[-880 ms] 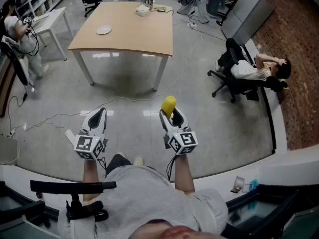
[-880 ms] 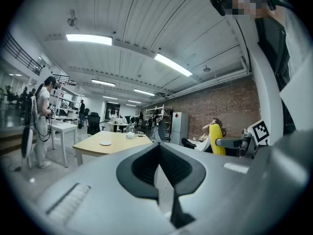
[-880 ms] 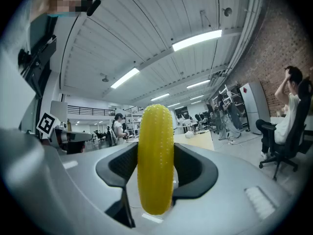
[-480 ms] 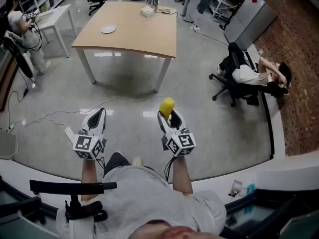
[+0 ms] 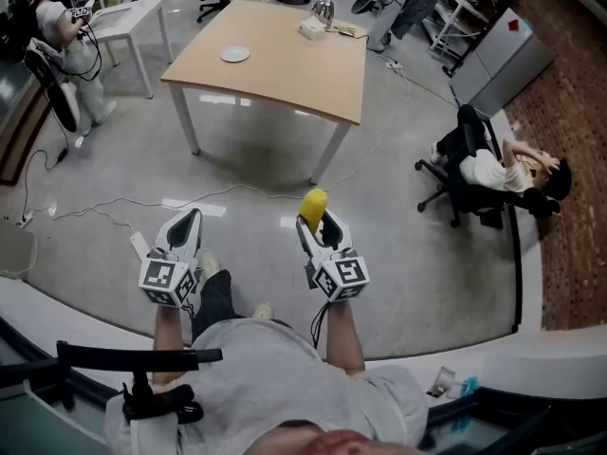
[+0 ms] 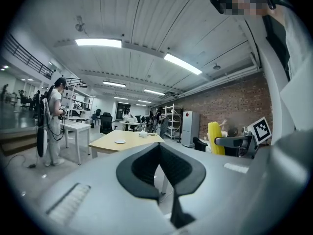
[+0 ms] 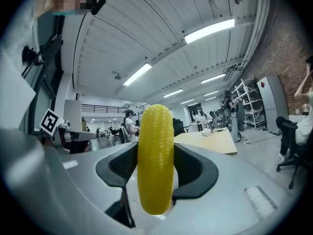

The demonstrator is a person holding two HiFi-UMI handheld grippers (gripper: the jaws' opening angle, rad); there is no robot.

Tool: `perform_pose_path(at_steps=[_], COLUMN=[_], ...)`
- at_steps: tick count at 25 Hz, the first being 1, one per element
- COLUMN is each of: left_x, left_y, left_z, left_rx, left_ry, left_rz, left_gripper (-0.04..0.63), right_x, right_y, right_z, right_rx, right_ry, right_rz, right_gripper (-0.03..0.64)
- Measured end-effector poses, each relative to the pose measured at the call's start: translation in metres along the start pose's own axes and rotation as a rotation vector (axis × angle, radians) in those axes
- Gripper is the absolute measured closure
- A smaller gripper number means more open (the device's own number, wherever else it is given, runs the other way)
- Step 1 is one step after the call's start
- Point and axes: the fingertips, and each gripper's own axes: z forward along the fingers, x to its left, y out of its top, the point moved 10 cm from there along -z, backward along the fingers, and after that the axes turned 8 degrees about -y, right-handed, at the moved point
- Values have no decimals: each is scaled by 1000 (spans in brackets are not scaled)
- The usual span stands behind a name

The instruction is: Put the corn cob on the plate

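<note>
**Ana:** Grey floor (image 5: 114,173) all round, cables trailing across it. Where's the wooden table (image 5: 313,74)?

**Ben:** Well ahead of the person. The white plate (image 5: 234,54) sits on its left half, nearer the left edge, with nothing on it.

**Ana:** And the corn cob (image 5: 312,207)?

**Ben:** Out over the floor, well apart from the plate. The right gripper (image 5: 316,220) has it pinched upright between both pads, and its ends stick out above and below the jaws.

**Ana:** What about the left gripper (image 5: 187,219)?

**Ben:** Its jaws are pressed together with nothing between them, and it's held level beside the right one
</note>
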Motion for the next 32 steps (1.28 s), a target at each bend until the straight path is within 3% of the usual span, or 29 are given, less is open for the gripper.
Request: perform_pose_path(at_steps=[3,13,25,32], left_x=[21,161,348,400], left_y=[-3,6,19,31], left_z=[-3,0,-35,-55], left_rx=[2,-10,-45,-87], left_ry=[32,179,344,431], left_rz=[-9,-51,-81,-81], left_gripper=[575,575,575,575], right_x=[10,72,194,239], right_y=[-4,-5,-14,-1], right_z=[26,193,386,452], right_rx=[16,68,111,109], right_ry=[30,181,336,418], right_rz=[-1,-29,-49,-71], right_gripper=[383,383,383,383])
